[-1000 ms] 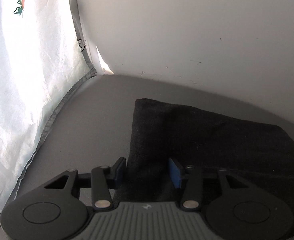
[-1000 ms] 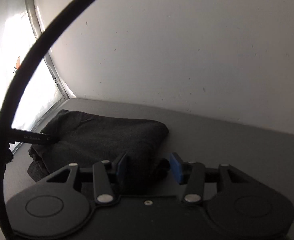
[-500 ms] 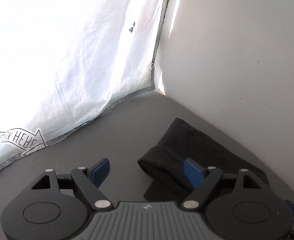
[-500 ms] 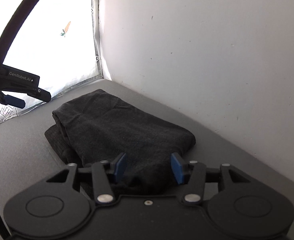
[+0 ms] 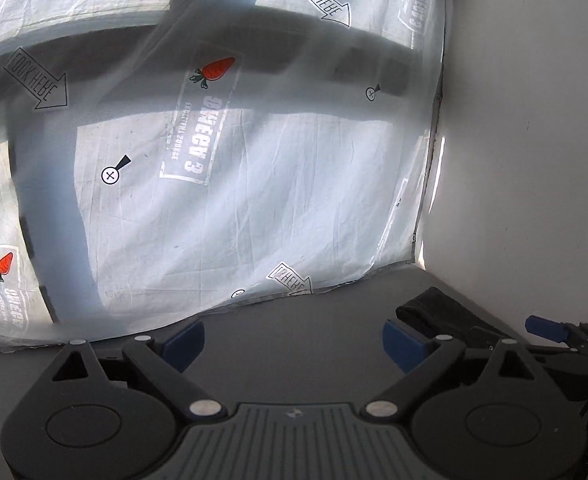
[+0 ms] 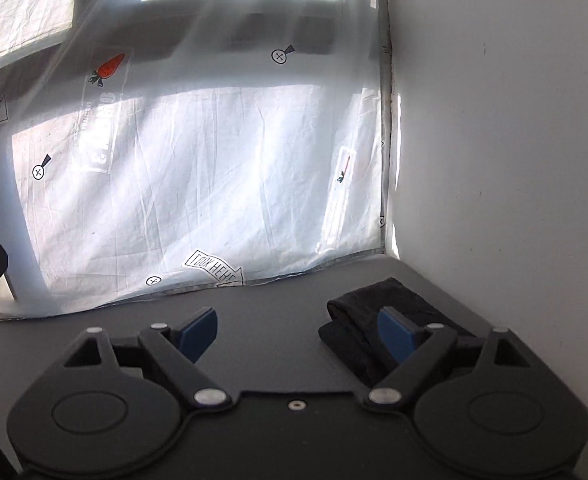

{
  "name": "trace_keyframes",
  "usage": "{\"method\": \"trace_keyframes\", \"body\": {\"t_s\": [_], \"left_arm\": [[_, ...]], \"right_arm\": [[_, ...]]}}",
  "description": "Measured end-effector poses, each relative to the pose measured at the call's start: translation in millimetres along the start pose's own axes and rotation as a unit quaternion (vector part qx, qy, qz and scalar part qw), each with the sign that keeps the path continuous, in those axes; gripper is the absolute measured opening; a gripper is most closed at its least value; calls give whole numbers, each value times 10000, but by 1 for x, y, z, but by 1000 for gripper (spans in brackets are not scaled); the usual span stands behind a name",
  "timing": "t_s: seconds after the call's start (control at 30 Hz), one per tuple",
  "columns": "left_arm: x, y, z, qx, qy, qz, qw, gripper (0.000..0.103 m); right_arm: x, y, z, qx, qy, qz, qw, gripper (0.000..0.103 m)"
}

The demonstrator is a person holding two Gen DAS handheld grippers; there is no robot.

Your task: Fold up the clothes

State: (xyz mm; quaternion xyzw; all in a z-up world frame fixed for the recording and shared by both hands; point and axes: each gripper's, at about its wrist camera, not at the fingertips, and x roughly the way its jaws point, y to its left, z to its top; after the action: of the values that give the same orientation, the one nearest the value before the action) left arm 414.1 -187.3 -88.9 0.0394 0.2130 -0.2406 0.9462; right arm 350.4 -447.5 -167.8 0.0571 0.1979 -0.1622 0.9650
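Both sets of jaws stood spread wide and held nothing: the left gripper (image 5: 293,340) and the right gripper (image 6: 297,332) hung over the grey bench (image 6: 269,312). The folded black garment (image 6: 378,300) lay near the white wall (image 6: 494,140), below the printed sheet (image 6: 197,184).

Arrows reading "LOOK HERE", mirrored, are showing on the white sheet (image 5: 233,200); its boxed labels beside the printed carrots are staying too blurred to read.
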Motion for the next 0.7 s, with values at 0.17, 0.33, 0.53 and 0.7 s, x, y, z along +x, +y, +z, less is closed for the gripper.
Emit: {"method": "trace_keyframes", "body": {"t_s": [0.17,0.33,0.53,0.7], "left_arm": [[-133,26,-32,241,-536,743,9955,103],[-240,37,-71,3,-595,1574,9857,103],[-328,59,-102,-966,-358,1778,9787,103],[-385,57,-120,-1026,-86,1882,9767,103]], "right_arm": [[-98,72,0,-356,-271,606,9972,91],[-195,120,-12,-209,-80,1316,9910,100],[-293,151,-36,-162,134,1621,9866,100],[-353,152,-63,-461,247,1611,9856,100]]}}
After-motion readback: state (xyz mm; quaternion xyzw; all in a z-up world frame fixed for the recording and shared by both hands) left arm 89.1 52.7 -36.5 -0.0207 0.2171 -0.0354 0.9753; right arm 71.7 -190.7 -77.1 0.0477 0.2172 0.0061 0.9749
